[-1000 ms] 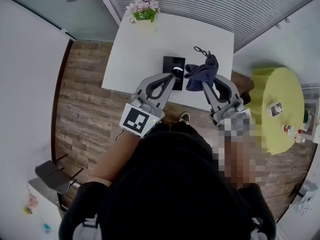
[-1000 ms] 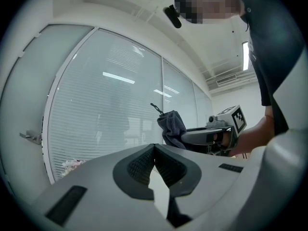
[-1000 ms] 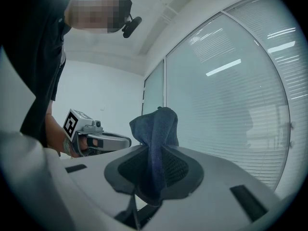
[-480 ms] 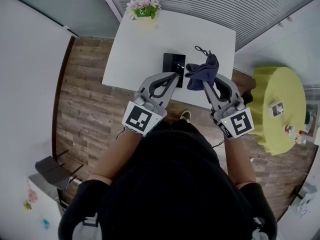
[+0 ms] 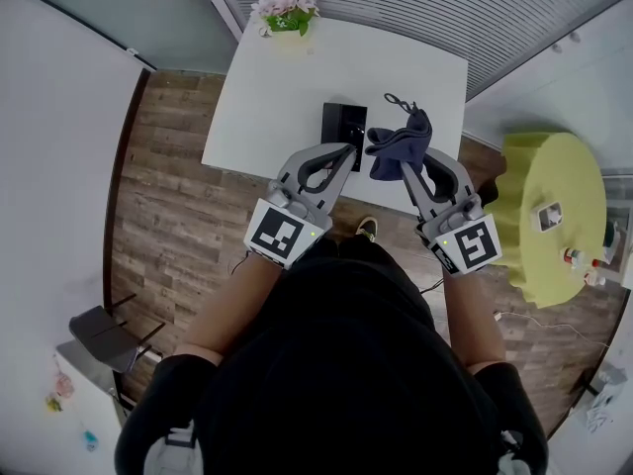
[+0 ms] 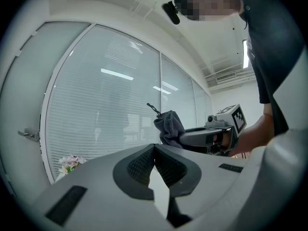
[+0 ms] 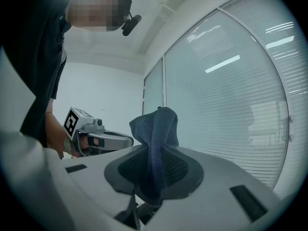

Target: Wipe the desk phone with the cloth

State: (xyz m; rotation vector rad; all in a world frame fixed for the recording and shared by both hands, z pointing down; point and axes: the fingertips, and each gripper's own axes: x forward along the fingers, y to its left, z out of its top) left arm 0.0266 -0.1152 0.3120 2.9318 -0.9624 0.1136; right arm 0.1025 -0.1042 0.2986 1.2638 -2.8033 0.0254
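Note:
The black desk phone point(image 5: 343, 123) lies near the front edge of the white table point(image 5: 297, 87). My right gripper point(image 5: 403, 163) is shut on a dark blue cloth point(image 5: 400, 146), which bunches up above the jaws point(image 7: 156, 124) just right of the phone. My left gripper point(image 5: 347, 150) is shut with nothing between its jaws, its tip over the phone's near end. Both gripper views tilt upward at window blinds, so the phone is hidden there. The left gripper view shows the cloth point(image 6: 168, 123) held in the right gripper point(image 6: 211, 135). The right gripper view shows the left gripper point(image 7: 103, 139).
A pot of pink flowers point(image 5: 285, 13) stands at the table's far left corner. A round yellow table point(image 5: 549, 206) with small items is to the right. Wooden floor lies left of the white table, and a grey chair point(image 5: 104, 339) stands at the lower left.
Both grippers hold almost the same pose above the table's front edge. Only the head view has shifted slightly.

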